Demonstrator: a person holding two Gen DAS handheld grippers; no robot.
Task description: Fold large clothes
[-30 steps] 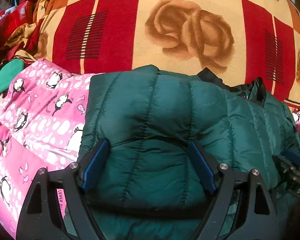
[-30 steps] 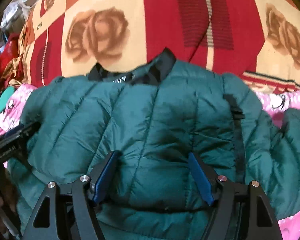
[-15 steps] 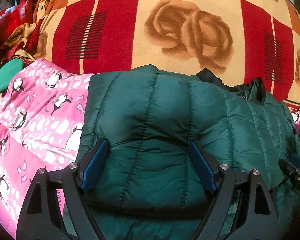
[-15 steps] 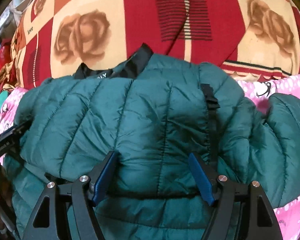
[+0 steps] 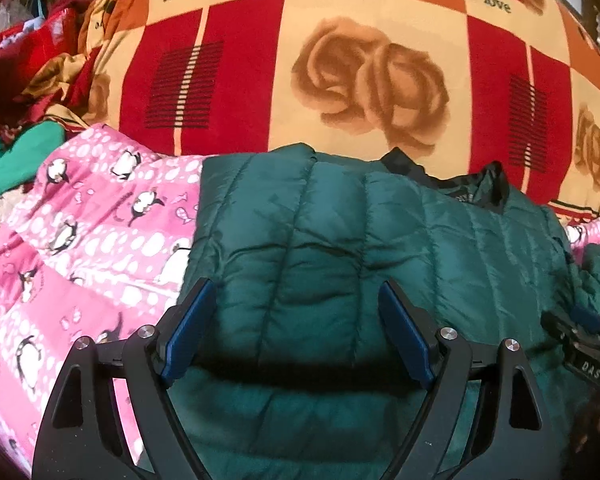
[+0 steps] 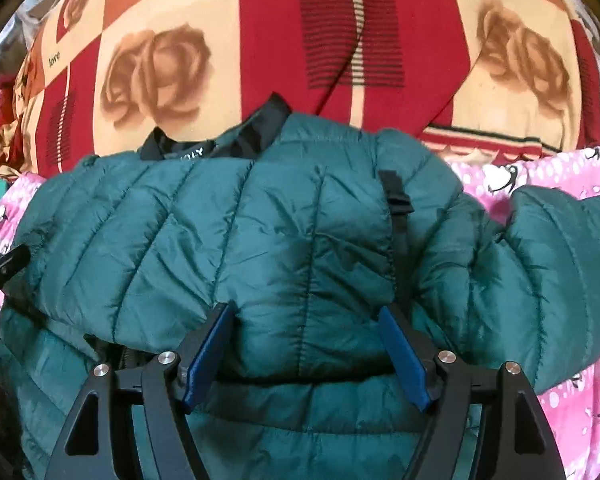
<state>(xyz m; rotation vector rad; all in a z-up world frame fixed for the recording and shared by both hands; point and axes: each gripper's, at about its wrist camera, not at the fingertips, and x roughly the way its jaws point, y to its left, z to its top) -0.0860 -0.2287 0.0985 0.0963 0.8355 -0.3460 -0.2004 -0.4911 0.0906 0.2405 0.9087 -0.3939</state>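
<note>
A dark green puffer jacket [image 5: 340,240] lies on a pink penguin blanket [image 5: 80,240], its lower part doubled up toward the black collar [image 6: 256,132]. My left gripper [image 5: 296,286] stands open over the jacket's left half, and the folded layer bulges between its blue pads [image 5: 188,332] without being pinched. The right gripper [image 6: 306,310] is open over the jacket [image 6: 260,240] near its black zipper strip [image 6: 396,208], with padded fabric between its fingers. One sleeve [image 6: 560,260] sprawls out to the right. Each gripper shows at the edge of the other's view, the right gripper [image 5: 584,344] and the left gripper [image 6: 4,264].
A red, orange and cream rose-print blanket [image 5: 340,60] rises behind the jacket. A heap of red and gold clothes [image 5: 20,60] and a bright green cloth [image 5: 16,152] lie at the far left. Pink blanket [image 6: 540,176] also shows to the right of the jacket.
My left gripper has drawn back and up a little, so the jacket's fold edge sits farther along its fingers. The right wrist view has tilted slightly. Both jaws stay wide.
</note>
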